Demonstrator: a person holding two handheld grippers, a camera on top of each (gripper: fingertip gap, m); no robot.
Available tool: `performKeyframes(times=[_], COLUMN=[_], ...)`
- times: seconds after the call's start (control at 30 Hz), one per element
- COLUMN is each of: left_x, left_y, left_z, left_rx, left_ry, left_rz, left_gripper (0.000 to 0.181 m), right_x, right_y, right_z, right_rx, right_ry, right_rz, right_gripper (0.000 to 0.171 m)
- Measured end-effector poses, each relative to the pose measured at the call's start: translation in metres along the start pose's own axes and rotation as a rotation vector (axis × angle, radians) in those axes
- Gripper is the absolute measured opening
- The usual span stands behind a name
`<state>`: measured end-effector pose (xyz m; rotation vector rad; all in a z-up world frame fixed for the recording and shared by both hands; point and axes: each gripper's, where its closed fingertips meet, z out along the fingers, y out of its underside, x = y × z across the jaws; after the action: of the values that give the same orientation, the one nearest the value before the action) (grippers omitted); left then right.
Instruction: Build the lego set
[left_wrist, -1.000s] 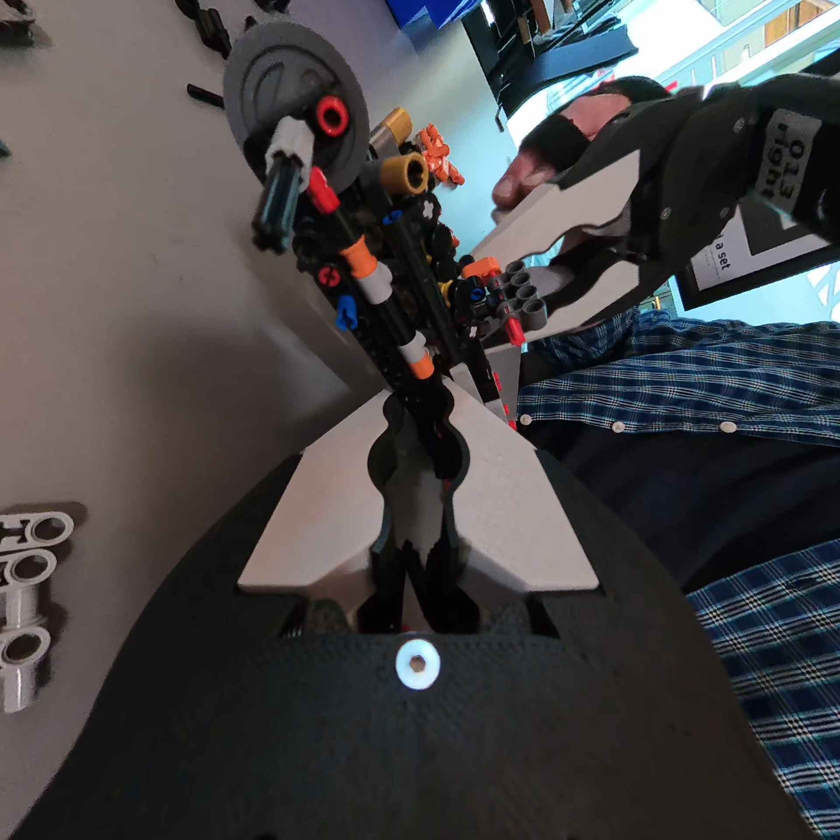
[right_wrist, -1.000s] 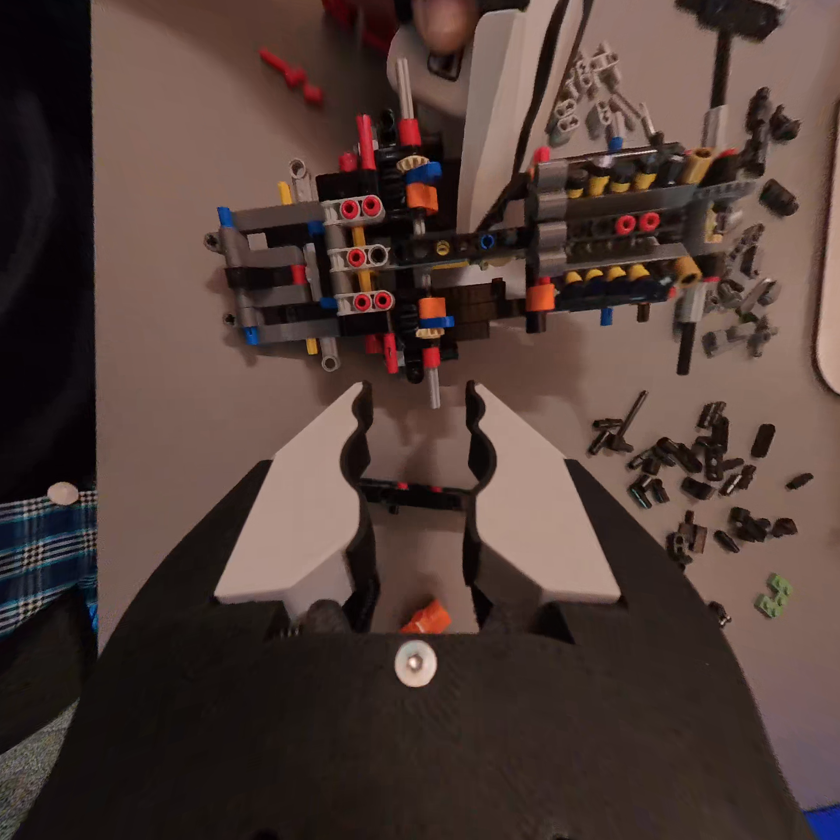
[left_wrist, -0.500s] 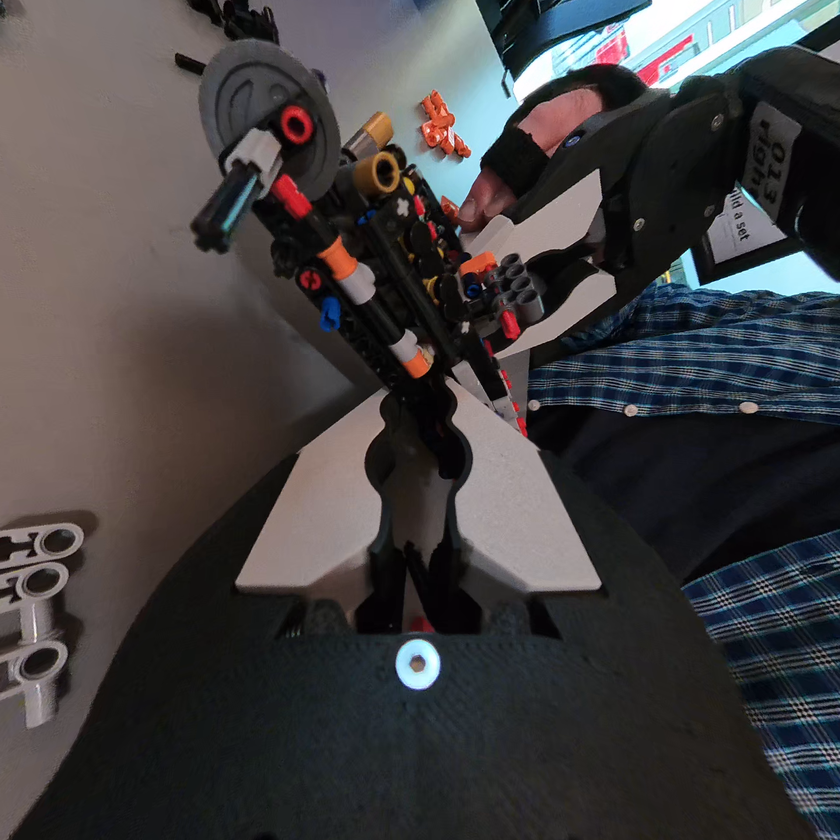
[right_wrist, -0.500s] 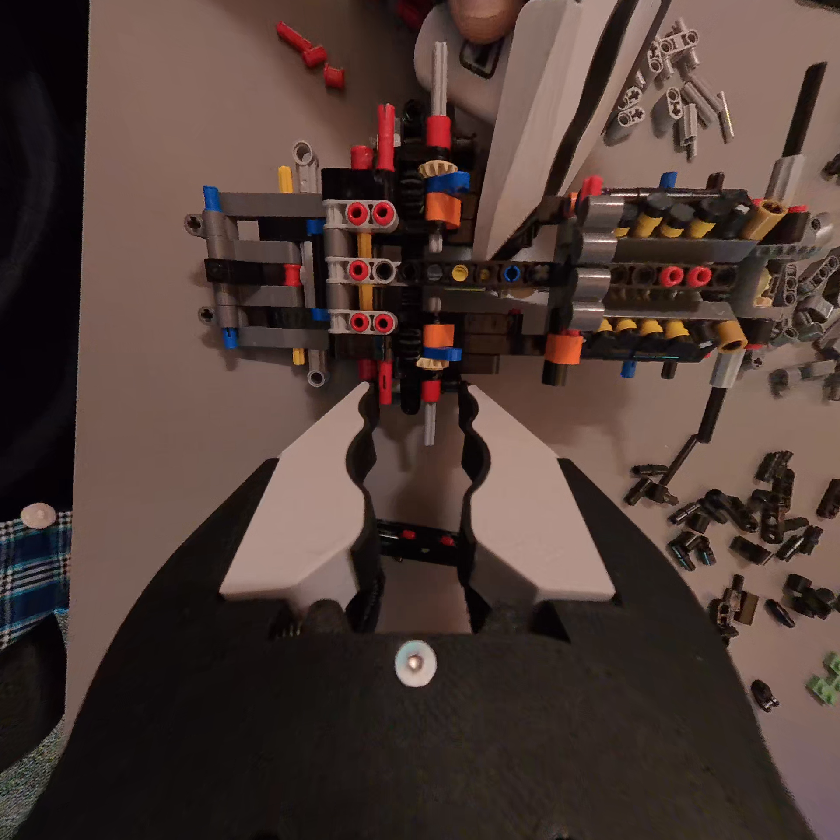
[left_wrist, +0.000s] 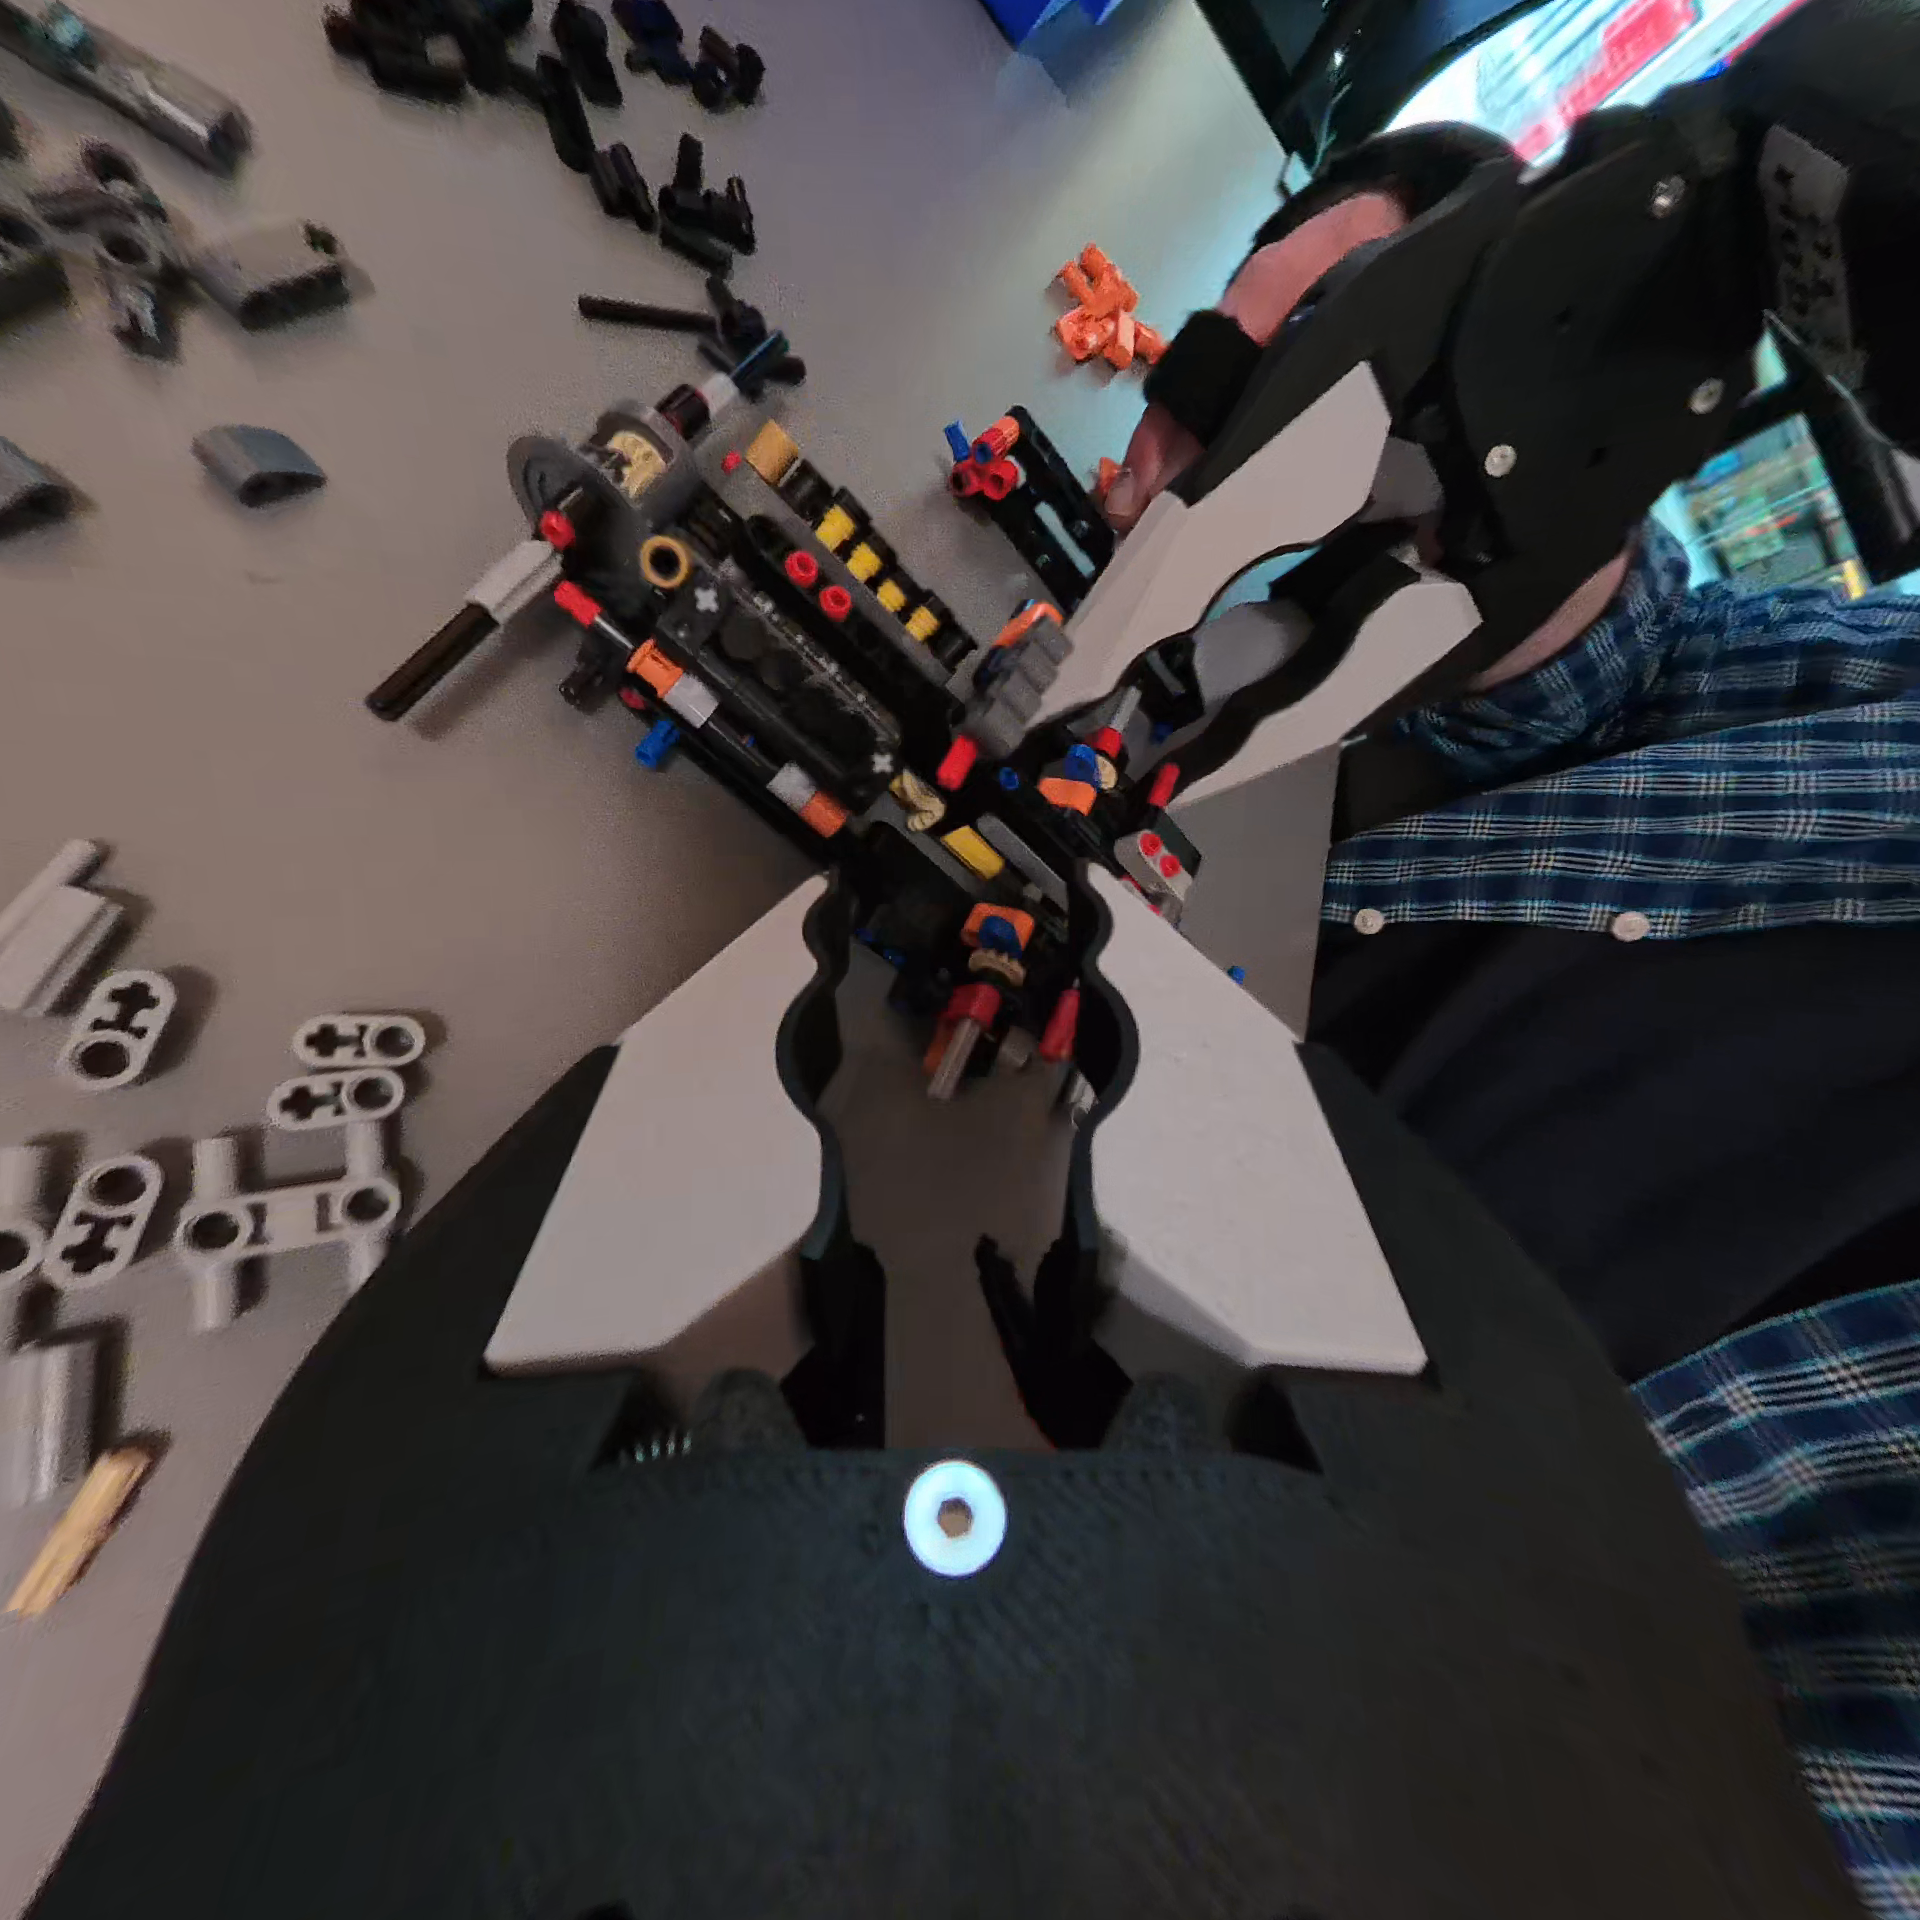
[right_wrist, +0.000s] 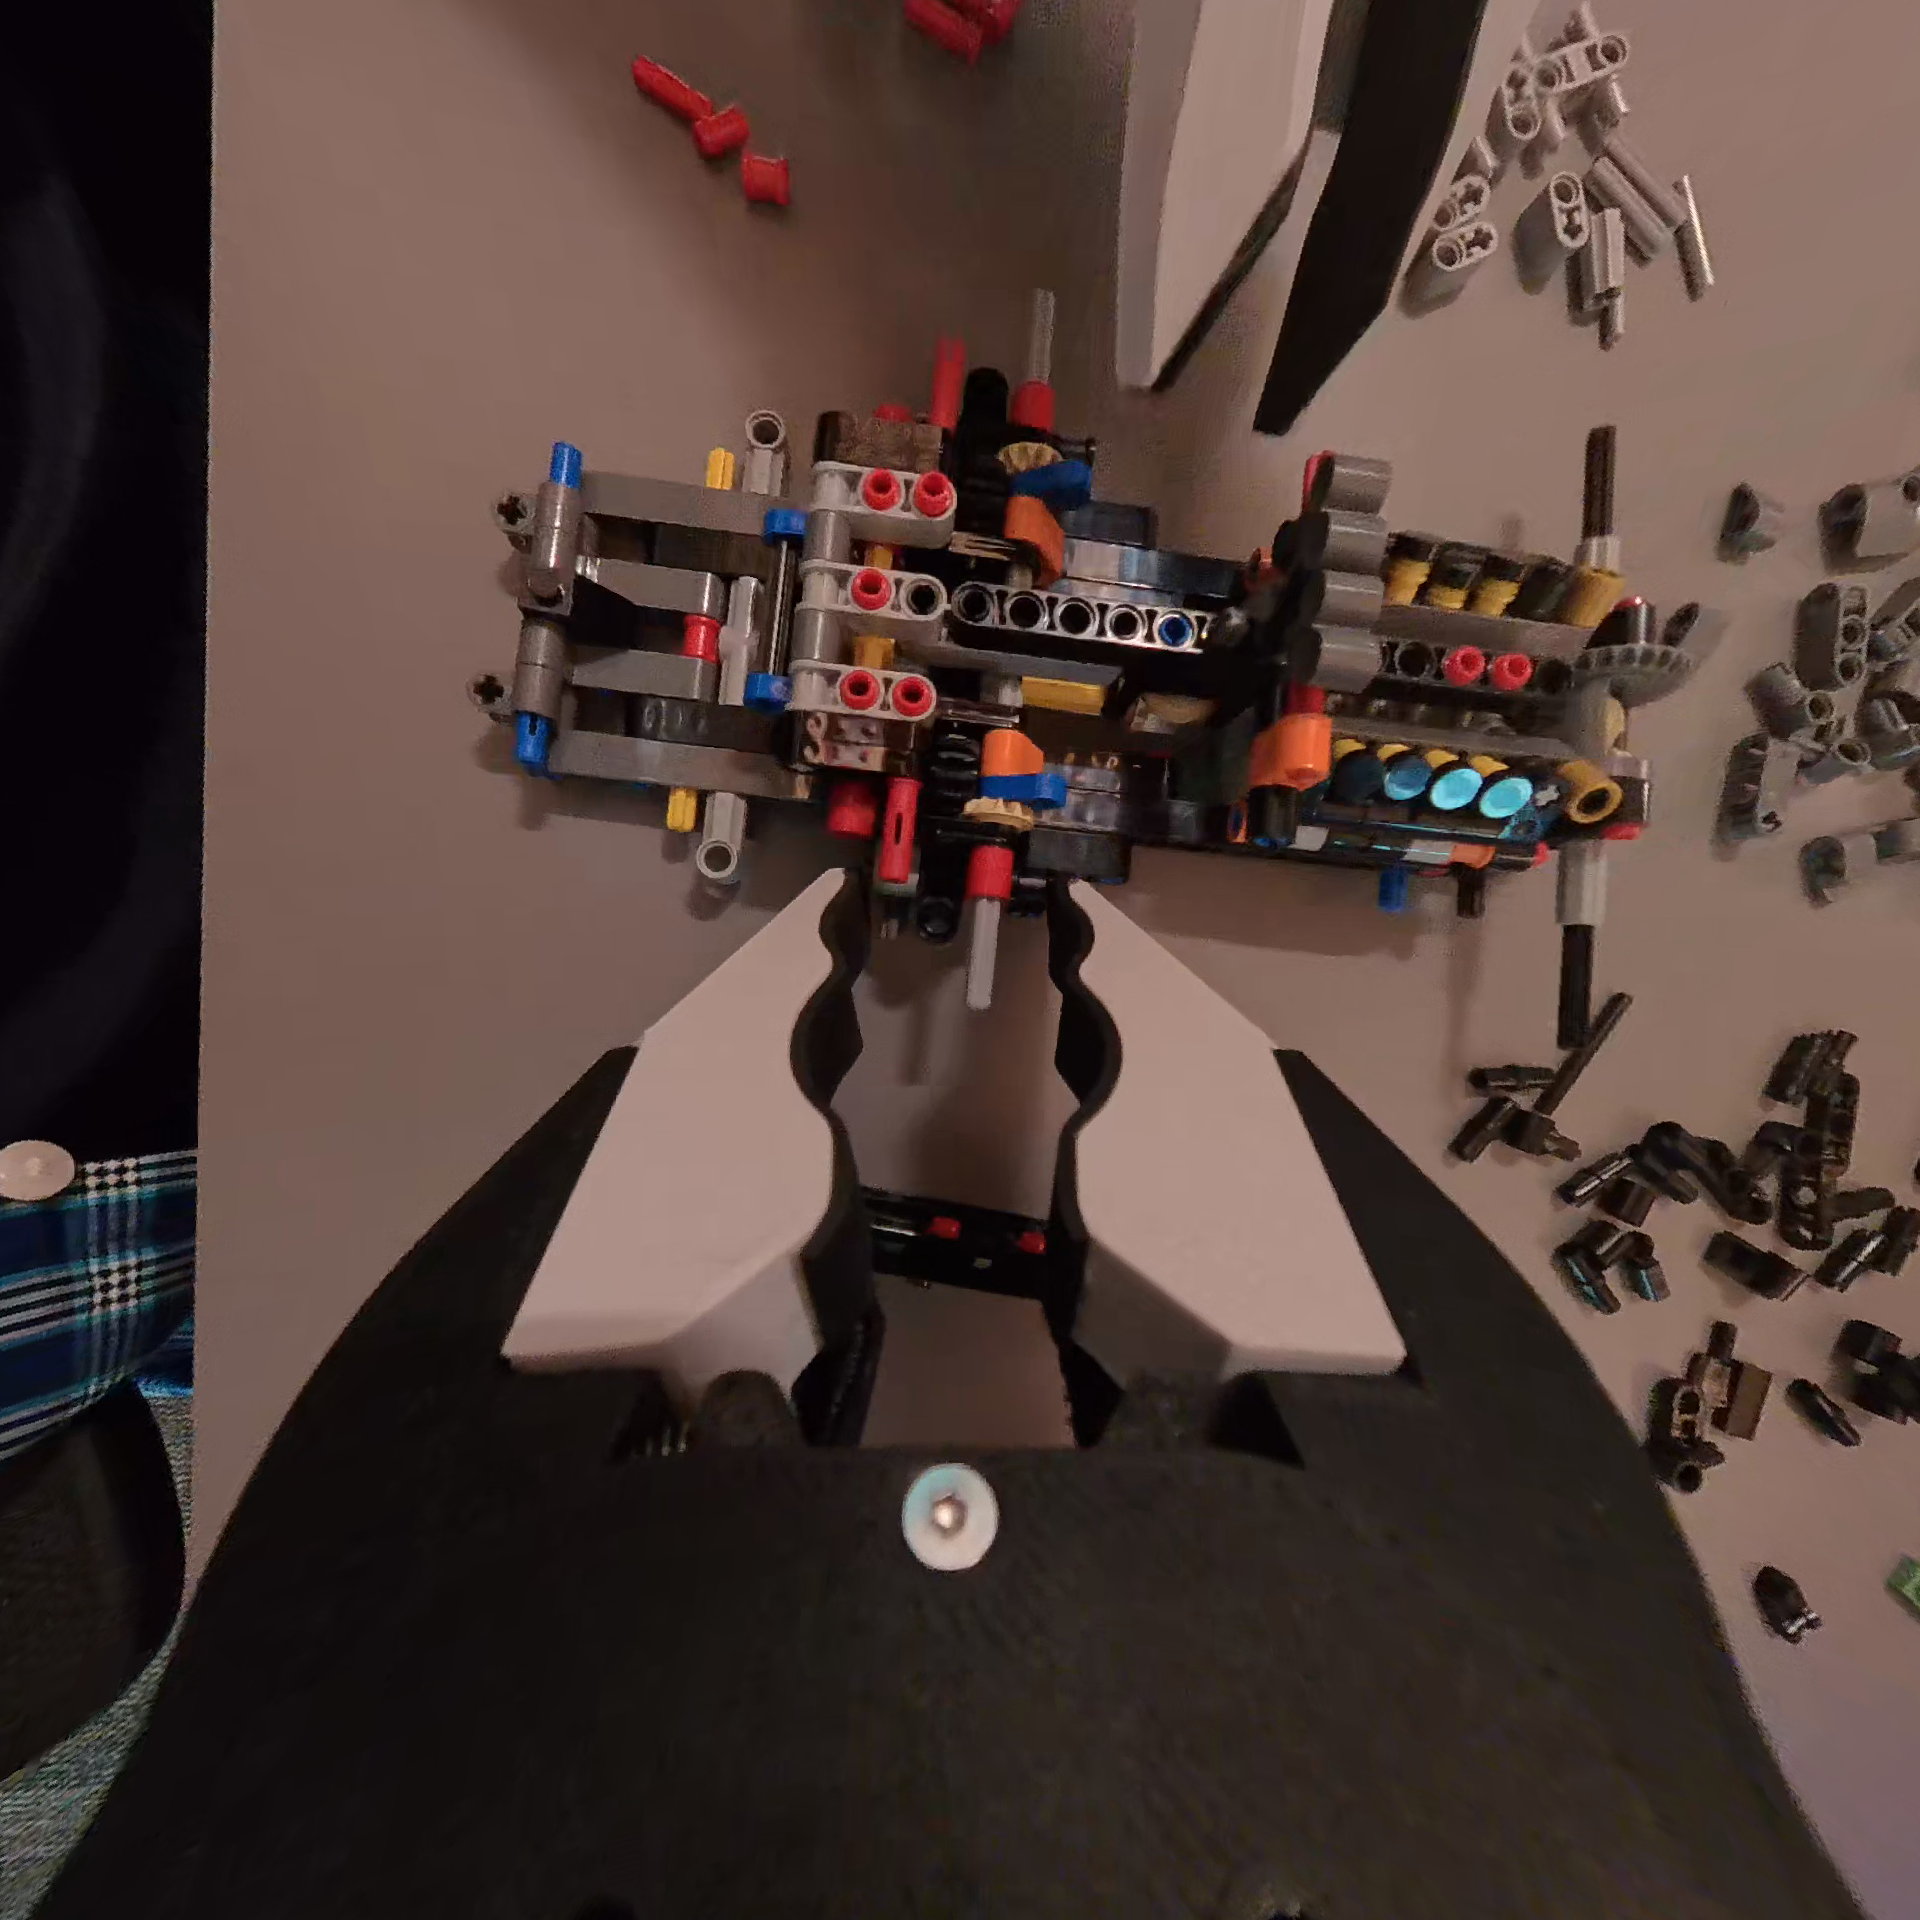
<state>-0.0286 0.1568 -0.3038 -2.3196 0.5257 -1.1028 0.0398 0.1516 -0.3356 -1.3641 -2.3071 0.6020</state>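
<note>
The long Lego model, black and grey with red, yellow and orange parts, lies flat on the grey table. My left gripper is open, its tips either side of the model's grey axle end, not pressing. From the right wrist view the model lies crosswise and the left gripper hangs just beyond it. My right gripper is open, its tips straddling the opposite grey axle stub. It shows in the left wrist view too. A black beam with red pins lies on the table under the right fingers.
Grey connectors lie left of my left gripper, with black pins and orange parts farther off. Black pins, grey pieces and red pins surround the model. The table edge and a person's plaid shirt are close. My right fingertips sit around 8 cm from my left ones.
My left gripper was shut on the model, holding it tilted up; it has opened and drawn back, and the model now lies flat. My right gripper moved up to the model's side.
</note>
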Motion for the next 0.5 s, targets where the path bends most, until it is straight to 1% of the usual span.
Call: performKeyframes(times=[0.13, 0.27, 0.47, 0.5], left_x=[0.003, 0.009, 0.010, 0.011], left_y=[0.002, 0.013, 0.032, 0.033], left_z=[-0.013, -0.022, -0.017, -0.016], left_rx=[0.015, 0.001, -0.039, -0.039], left_ry=[-0.056, -0.095, -0.151, -0.152], left_rz=[0.062, 0.106, 0.193, 0.204], left_gripper=[0.039, 0.040, 0.044, 0.044], right_x=[-0.001, -0.003, -0.003, -0.003], right_y=[-0.002, -0.005, -0.009, -0.010], right_z=[0.002, 0.005, 0.008, 0.008], right_rx=[-0.006, 0.003, 0.037, 0.041], right_ry=[-0.009, -0.036, -0.051, -0.054], right_rz=[-0.002, 0.012, 0.045, 0.055], right_gripper=[0.032, 0.032, 0.032, 0.037])
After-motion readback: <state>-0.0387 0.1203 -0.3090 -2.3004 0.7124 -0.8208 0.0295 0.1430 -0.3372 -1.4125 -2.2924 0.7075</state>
